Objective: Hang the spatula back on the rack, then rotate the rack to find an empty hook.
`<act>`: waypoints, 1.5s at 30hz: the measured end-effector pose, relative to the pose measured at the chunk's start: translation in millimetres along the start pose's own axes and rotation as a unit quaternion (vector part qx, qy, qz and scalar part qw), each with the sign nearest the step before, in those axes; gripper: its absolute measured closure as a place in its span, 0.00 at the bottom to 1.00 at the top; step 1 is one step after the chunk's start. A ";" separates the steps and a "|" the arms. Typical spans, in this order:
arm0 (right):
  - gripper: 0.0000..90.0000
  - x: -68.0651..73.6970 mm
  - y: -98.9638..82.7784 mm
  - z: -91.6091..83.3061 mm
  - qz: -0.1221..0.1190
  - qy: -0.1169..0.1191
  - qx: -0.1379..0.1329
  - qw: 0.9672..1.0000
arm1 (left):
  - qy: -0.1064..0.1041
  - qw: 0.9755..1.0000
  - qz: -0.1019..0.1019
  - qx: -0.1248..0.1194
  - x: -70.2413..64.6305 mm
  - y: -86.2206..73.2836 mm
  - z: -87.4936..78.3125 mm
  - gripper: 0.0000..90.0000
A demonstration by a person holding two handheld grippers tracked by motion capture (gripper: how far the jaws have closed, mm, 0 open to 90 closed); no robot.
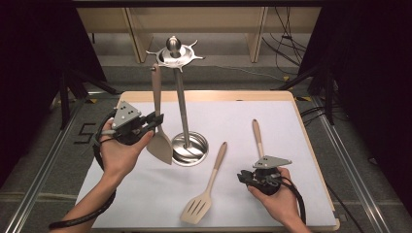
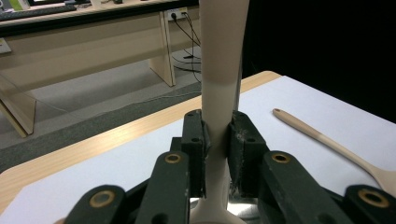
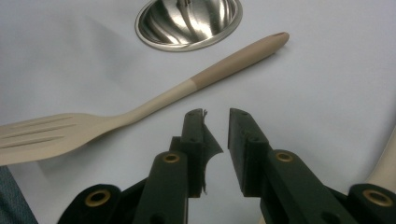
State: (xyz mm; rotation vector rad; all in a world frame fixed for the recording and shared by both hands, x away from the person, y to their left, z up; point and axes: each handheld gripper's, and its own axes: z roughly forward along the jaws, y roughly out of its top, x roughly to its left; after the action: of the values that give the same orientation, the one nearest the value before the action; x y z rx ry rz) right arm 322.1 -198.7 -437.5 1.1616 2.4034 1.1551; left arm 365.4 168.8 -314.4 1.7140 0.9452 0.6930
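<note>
A beige solid spatula (image 1: 159, 141) stands upright beside the steel hanging stand (image 1: 182, 111), its handle top close to one of the stand's hooks (image 1: 156, 64). Whether it hangs on the hook I cannot tell. My left gripper (image 1: 153, 121) is shut on the handle (image 2: 219, 70), with both pads pressed to it at mid-length (image 2: 217, 135). My right gripper (image 1: 243, 175) hovers low over the white mat with its jaws open (image 3: 217, 116) and nothing between them. A slotted turner (image 1: 209, 187) lies flat just ahead of it (image 3: 140, 109). A third utensil's handle (image 1: 257, 138) lies by the right hand, its head hidden.
The stand's round steel base (image 1: 190, 148) sits mid-table (image 3: 189, 21). The white mat (image 1: 291, 126) covers a wooden tabletop (image 1: 209, 94). Another utensil's handle (image 2: 327, 140) lies on the mat to the right in the left gripper view. Benches and cables stand beyond the table.
</note>
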 end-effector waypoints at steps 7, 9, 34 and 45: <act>0.84 0.2 -0.2 0.1 0.002 -0.003 0.003 1.000 | -0.001 1.000 0.001 -0.002 0.6 0.0 0.2 0.85; 0.83 -0.2 -0.5 1.1 -0.002 -0.003 0.000 1.000 | -0.003 1.000 -0.001 -0.004 0.2 -0.7 -0.5 0.84; 0.79 -3.5 -1.9 1.4 0.013 -0.007 -0.003 1.000 | -0.025 0.998 -0.003 -0.049 4.9 -2.0 -39.5 0.89; 0.80 -2.0 0.6 -0.5 0.002 -0.007 -0.003 1.000 | -0.041 0.997 -0.010 -0.063 -2.7 13.5 -42.4 0.99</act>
State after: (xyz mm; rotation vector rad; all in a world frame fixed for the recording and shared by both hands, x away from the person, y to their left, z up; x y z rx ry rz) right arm 323.5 -200.2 -437.0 1.1709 2.3865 1.1494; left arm 333.4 185.2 -288.1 1.6073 0.8426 0.6515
